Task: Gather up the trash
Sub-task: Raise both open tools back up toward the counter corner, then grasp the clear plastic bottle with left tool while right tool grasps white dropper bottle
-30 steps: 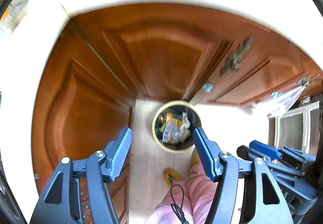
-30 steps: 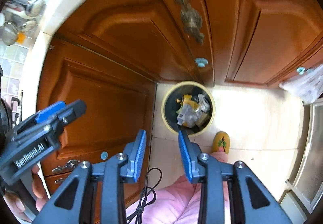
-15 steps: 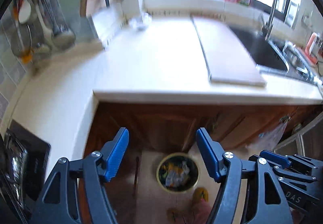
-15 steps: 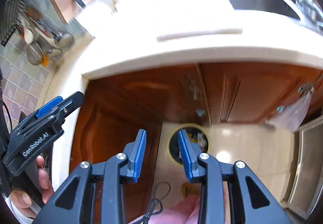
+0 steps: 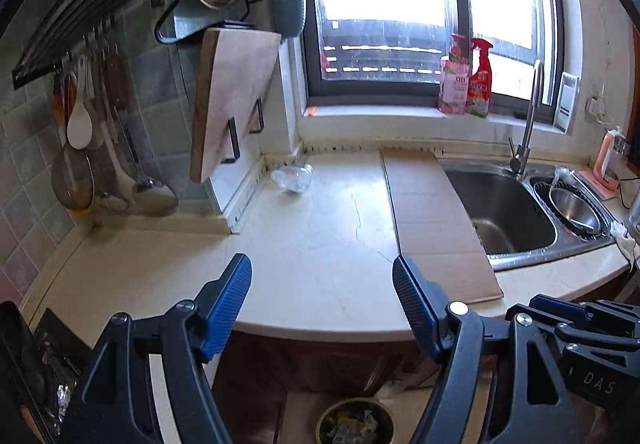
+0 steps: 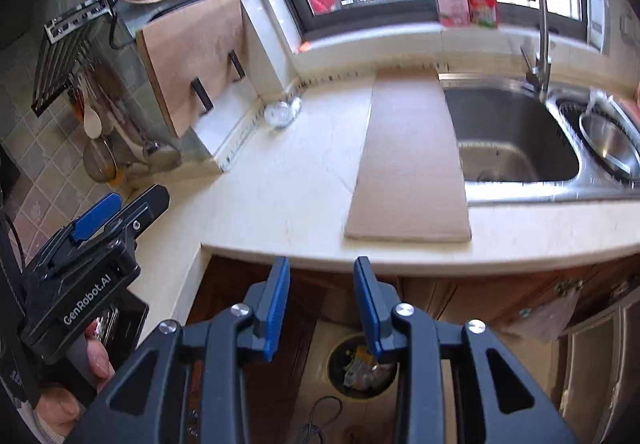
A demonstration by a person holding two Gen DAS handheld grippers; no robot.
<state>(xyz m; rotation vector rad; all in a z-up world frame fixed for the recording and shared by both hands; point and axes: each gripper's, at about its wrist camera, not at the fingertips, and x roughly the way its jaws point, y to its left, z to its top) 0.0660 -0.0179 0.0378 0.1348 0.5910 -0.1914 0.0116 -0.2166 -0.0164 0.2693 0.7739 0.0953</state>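
1. Looking down over a pale kitchen surface (image 5: 320, 244), I hold one claw in each hand, both raised above its front edge.
2. My left claw (image 5: 322, 276) has its blue pads spread wide and its jaws are opening; nothing is between them, only the bare surface behind.
3. My right claw (image 6: 322, 284) has its pads fairly close together with a narrow gap, and that gap is empty too.
4. In the right wrist view my left claw appears at the left edge, with my hand (image 6: 94, 358) wrapped around its handle.
5. A crumpled clear plastic bottle (image 5: 292, 178) lies on its side at the back of the surface, near the corner where the wall meets the window sill. It is well apart from both claws.
6. A flat sheet of cardboard (image 5: 432, 220) lies on the surface to the right of the bottle, running from the back wall to the front edge.
7. Just right of the cardboard is a steel sink (image 5: 504, 212), with a tall tap behind it.
8. On the floor below the surface's front edge stands a round trash bin (image 6: 362, 368), with mixed rubbish inside. It shows beneath my right claw in the right wrist view.
9. A wooden cutting board (image 5: 228, 96) hangs on the wall to the left of the bottle.
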